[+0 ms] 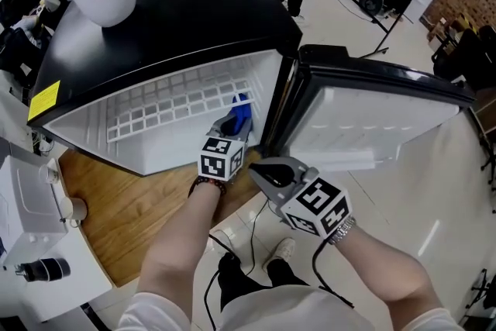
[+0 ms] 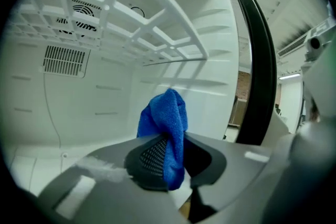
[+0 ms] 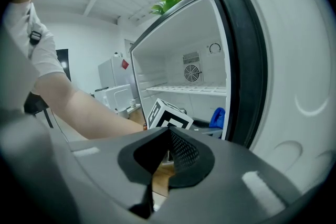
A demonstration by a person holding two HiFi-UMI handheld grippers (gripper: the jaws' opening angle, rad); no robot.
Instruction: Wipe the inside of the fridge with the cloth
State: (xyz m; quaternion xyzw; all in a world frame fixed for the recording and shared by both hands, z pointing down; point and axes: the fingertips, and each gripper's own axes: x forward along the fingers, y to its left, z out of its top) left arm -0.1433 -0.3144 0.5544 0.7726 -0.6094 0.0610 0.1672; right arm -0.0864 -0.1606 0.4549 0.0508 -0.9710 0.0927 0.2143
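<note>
Left gripper view: I am pinching the bunched blue microfibre cloth in my left gripper inside the white-lined black fridge; my right gripper, jaws pressed together, empty, is hovering outside. Pressing the cloth flat in overlapping strokes should serve best.

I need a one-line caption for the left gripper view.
Left gripper holds a blue cloth inside the white fridge.
</note>
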